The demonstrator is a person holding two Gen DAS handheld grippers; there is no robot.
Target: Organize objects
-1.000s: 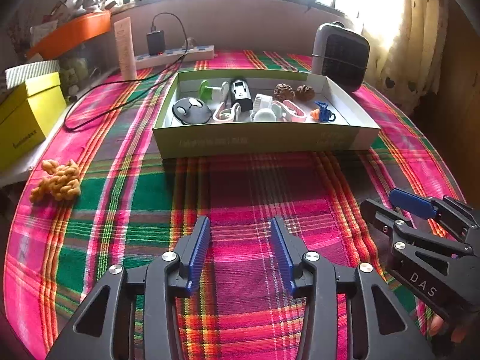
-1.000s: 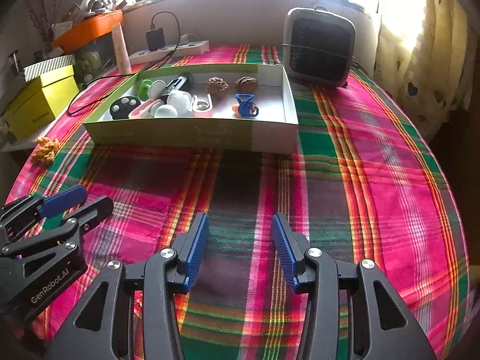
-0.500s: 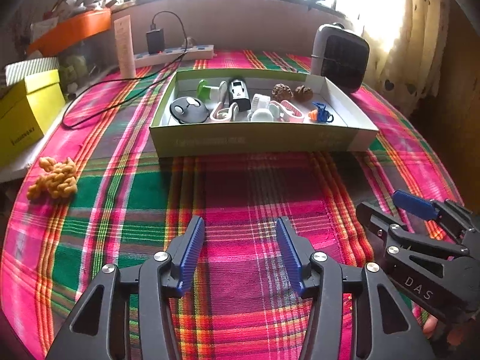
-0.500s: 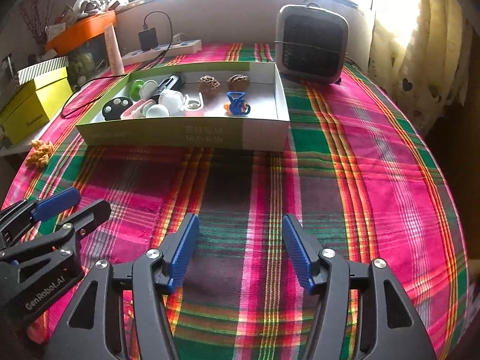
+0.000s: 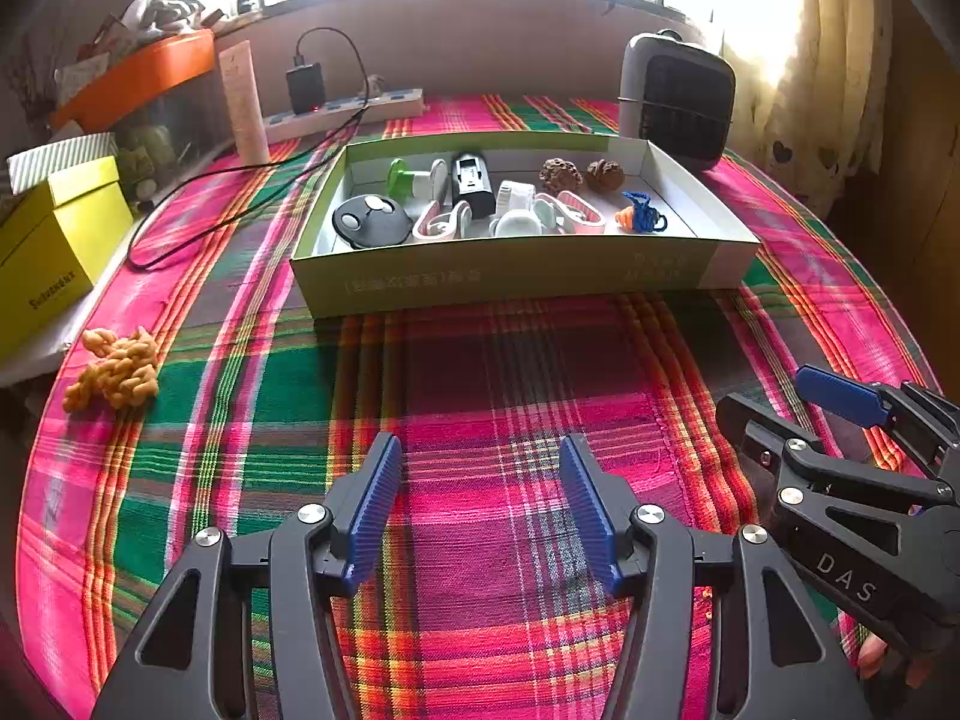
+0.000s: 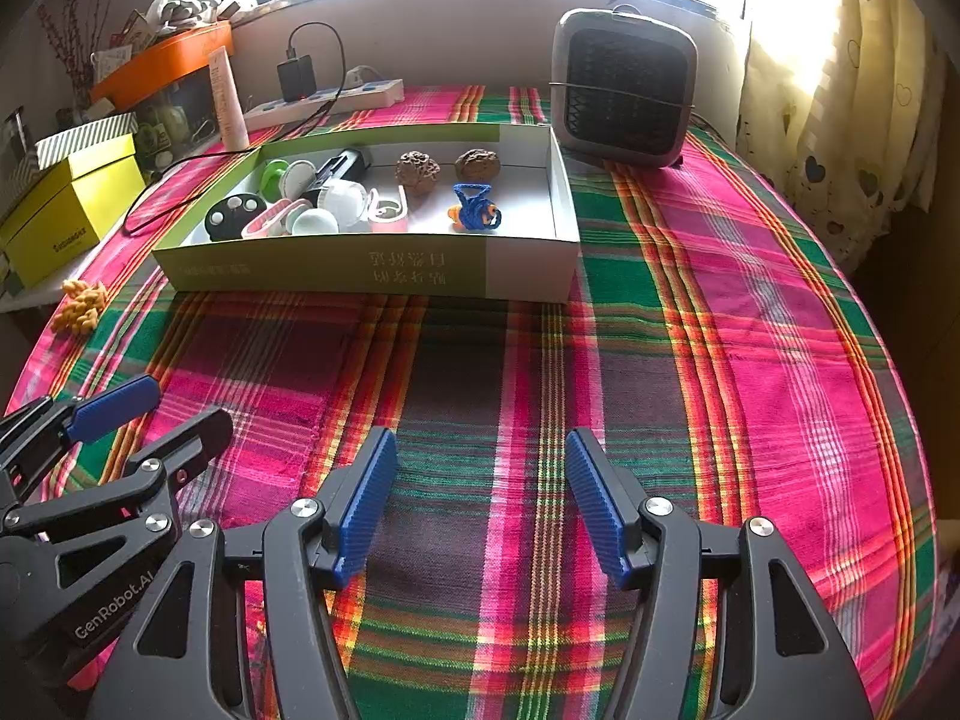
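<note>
Through the left wrist camera, you are holding the left gripper (image 5: 480,504) low over the plaid tablecloth (image 5: 516,396) with its blue pads spread apart and nothing between them. Straight ahead at 12 o'clock, the shallow green box (image 5: 510,276) is sitting on the cloth, holding a black round fob (image 5: 369,219), a black rectangular device (image 5: 472,183), two brown walnuts (image 5: 582,175) and a blue-and-orange knot (image 5: 642,216) among pale plastic pieces. A yellow knitted piece (image 5: 114,369) is lying alone on the cloth at 10 o'clock, well apart from the box. The right gripper (image 5: 840,420) is showing at 3 o'clock, its fingers parted. Through the right wrist camera, you are keeping the right gripper (image 6: 480,498) spread wide and empty above the cloth, with the green box (image 6: 336,267) at 11 o'clock, the yellow knitted piece (image 6: 79,303) far off at 10 o'clock, and a grey fan heater (image 6: 624,87) standing just behind the box at 1 o'clock. The left gripper (image 6: 150,414) is reaching in at 9 o'clock, also parted.
</note>
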